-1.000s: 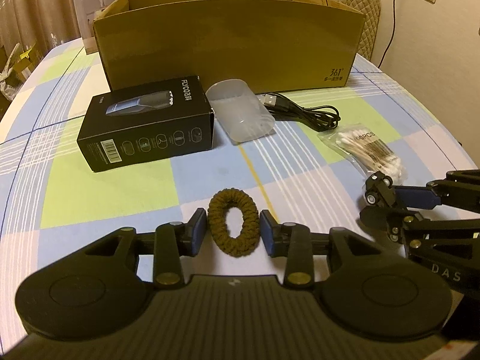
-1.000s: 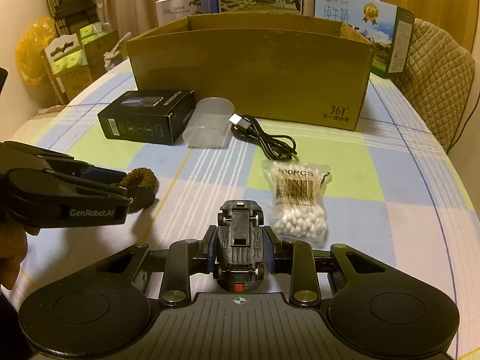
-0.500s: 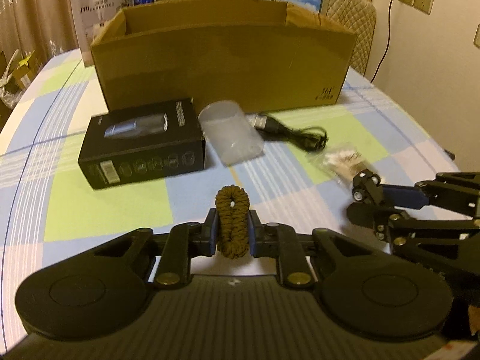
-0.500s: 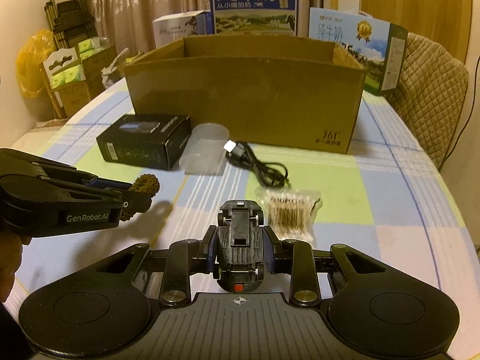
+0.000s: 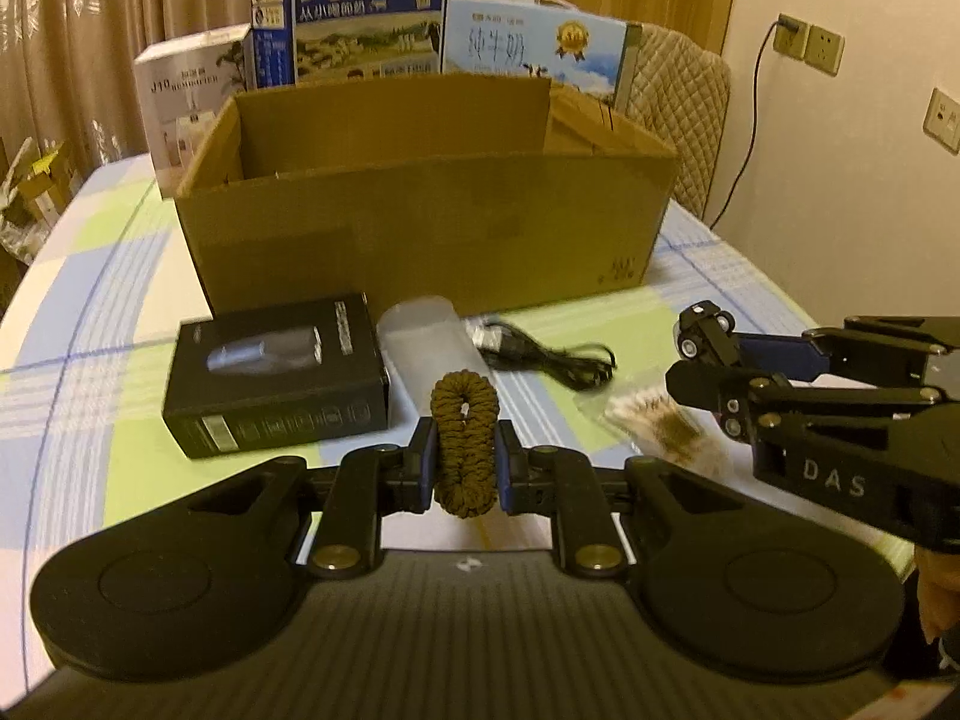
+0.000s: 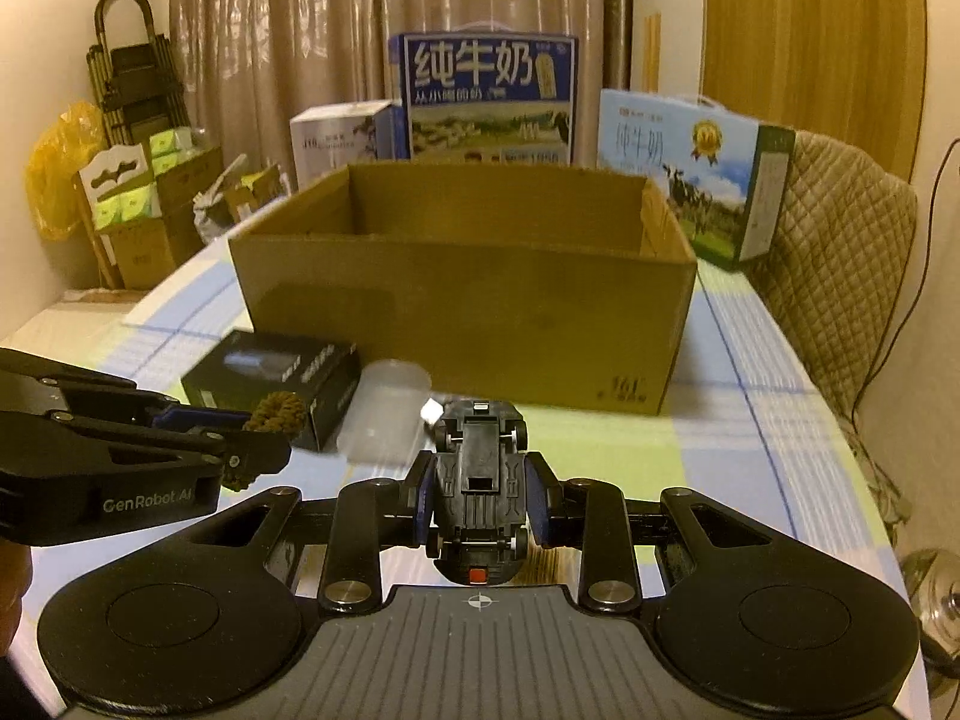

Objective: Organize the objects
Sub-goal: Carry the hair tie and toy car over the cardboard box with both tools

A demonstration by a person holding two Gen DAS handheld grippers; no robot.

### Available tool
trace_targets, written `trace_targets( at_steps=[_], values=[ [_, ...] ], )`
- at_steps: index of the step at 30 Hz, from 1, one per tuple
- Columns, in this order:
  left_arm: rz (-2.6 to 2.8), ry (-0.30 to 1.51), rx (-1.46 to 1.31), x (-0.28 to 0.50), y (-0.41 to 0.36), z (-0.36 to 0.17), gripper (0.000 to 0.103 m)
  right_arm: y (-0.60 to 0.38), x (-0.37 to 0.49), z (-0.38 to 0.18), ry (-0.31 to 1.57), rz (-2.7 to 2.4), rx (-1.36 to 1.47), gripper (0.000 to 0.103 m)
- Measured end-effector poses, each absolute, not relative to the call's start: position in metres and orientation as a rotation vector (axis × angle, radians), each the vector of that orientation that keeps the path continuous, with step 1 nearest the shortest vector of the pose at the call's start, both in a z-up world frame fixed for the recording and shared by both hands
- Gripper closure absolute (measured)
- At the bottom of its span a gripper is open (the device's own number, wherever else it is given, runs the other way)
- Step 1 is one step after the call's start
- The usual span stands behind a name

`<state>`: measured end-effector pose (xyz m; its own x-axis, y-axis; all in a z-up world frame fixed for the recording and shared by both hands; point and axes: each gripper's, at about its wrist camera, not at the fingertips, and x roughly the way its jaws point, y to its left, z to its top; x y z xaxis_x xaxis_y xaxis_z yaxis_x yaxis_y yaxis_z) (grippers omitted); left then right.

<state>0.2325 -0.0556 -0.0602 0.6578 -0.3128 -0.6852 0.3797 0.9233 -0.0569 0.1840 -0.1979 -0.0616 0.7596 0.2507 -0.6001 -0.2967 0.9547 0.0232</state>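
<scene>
My left gripper (image 5: pixel 465 468) is shut on a brown hair tie (image 5: pixel 465 420) and holds it above the table. My right gripper (image 6: pixel 480 495) is shut on a black toy car (image 6: pixel 478 468), underside up, also lifted. An open cardboard box (image 5: pixel 420 228) stands ahead of both; it also shows in the right wrist view (image 6: pixel 468 300). The right gripper shows at the right of the left wrist view (image 5: pixel 714 360), and the left gripper at the left of the right wrist view (image 6: pixel 240 438).
On the checked tablecloth lie a black shaver box (image 5: pixel 276 378), a clear plastic cup (image 5: pixel 429 336) on its side, a black USB cable (image 5: pixel 546 354) and a bag of cotton swabs (image 5: pixel 654 426). Milk cartons (image 6: pixel 489 99) stand behind the box. A chair (image 6: pixel 840 276) is at the right.
My left gripper closed on the hair tie and lifted it. Both grippers have risen and moved toward the cardboard box, whose inside now shows.
</scene>
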Motion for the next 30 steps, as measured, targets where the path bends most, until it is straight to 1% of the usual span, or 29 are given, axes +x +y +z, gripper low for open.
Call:
trace_targets(
  at_steps=[10, 21, 25, 30],
  values=[
    [-0.376, 0.674, 0.092, 0.259, -0.051, -0.026, 0.087, -0.187, 0.215, -0.034, 0.572, 0.325, -0.071, 0.075],
    [-0.316, 0.565, 0.078, 0.322, -0.039, 0.017, 0.087, -0.179, 0.280, 0.003, 0.474, 0.320, -0.056, 0.075],
    [-0.304, 0.559, 0.054, 0.348, -0.036, 0.019, 0.087, -0.176, 0.313, 0.004, 0.482, 0.322, -0.031, 0.075],
    [-0.301, 0.574, 0.052, 0.367, -0.037, 0.008, 0.087, -0.171, 0.336, -0.003, 0.495, 0.318, -0.019, 0.075]
  ],
)
